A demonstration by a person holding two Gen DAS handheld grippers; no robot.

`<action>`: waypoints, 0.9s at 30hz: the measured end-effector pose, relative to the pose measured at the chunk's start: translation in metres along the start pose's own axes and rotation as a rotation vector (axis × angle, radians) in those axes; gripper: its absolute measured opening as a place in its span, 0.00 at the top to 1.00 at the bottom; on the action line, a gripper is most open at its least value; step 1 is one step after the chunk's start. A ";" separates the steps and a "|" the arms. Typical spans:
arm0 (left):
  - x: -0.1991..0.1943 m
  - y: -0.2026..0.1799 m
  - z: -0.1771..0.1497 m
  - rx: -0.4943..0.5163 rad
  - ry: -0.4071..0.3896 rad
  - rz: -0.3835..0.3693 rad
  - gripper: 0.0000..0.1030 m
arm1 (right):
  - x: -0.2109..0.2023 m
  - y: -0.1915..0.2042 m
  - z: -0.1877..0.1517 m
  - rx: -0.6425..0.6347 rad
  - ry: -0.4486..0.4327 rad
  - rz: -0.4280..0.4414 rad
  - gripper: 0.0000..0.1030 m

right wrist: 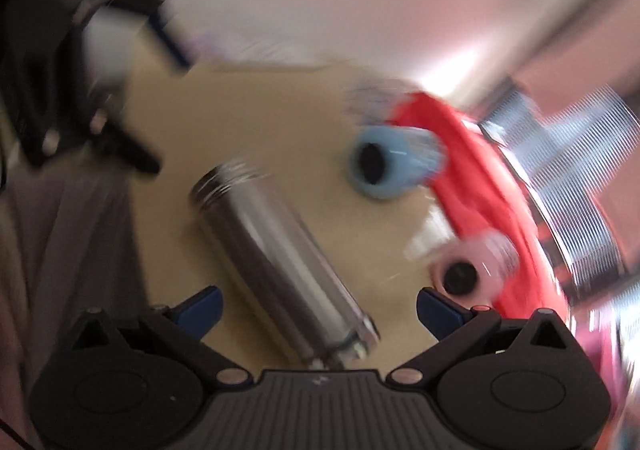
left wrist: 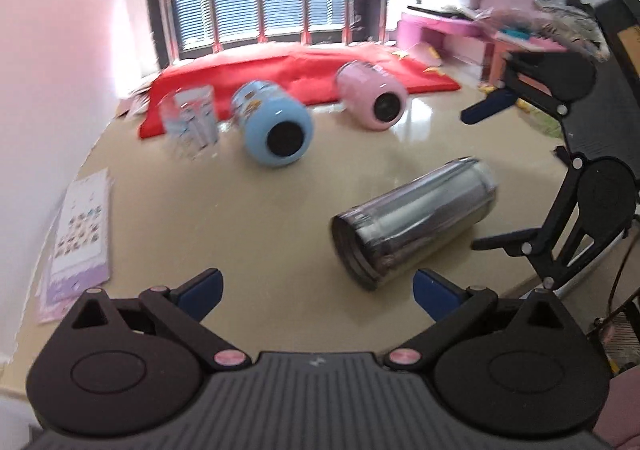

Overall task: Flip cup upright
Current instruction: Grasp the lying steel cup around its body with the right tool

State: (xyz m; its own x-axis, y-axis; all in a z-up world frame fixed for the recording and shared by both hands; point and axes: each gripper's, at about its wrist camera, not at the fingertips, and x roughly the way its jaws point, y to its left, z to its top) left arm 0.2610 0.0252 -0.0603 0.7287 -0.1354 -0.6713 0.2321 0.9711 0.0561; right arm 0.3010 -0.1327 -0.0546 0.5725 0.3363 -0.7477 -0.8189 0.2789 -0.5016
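Left claw point(left wrist: 316, 292) spread wide and empty above the desk point(left wrist: 256, 234); steel cup point(left wrist: 416, 222) on its side just ahead.

Right claw point(right wrist: 318, 308) likewise released, its jaws straddling the cup's near end without visible contact; that view is motion-blurred. The cup lies flat, well apart from a blue cup point(left wrist: 274, 124) and a pink cup point(left wrist: 372, 96), both also on their sides near a red cloth point(left wrist: 288, 70). A clear glass point(left wrist: 192, 122) stands upright left of the blue cup. A printed sheet point(left wrist: 80, 226) lies at the desk's left edge; its writing is unreadable. No brand marks legible.
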 end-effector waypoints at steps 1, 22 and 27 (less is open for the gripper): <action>0.001 0.001 -0.003 -0.004 0.002 0.006 0.00 | 0.007 0.004 0.008 -0.080 0.032 0.027 0.00; -0.021 0.028 -0.012 -0.051 -0.043 -0.003 0.00 | 0.066 -0.081 0.005 1.024 0.395 0.289 0.38; -0.015 0.030 -0.010 -0.044 -0.041 -0.011 0.00 | 0.070 -0.067 -0.021 1.339 0.414 0.262 0.39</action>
State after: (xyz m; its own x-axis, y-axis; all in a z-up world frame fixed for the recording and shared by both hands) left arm 0.2510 0.0584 -0.0556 0.7520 -0.1531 -0.6411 0.2121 0.9771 0.0154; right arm 0.3948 -0.1467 -0.0824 0.1693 0.2922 -0.9412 -0.1093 0.9547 0.2767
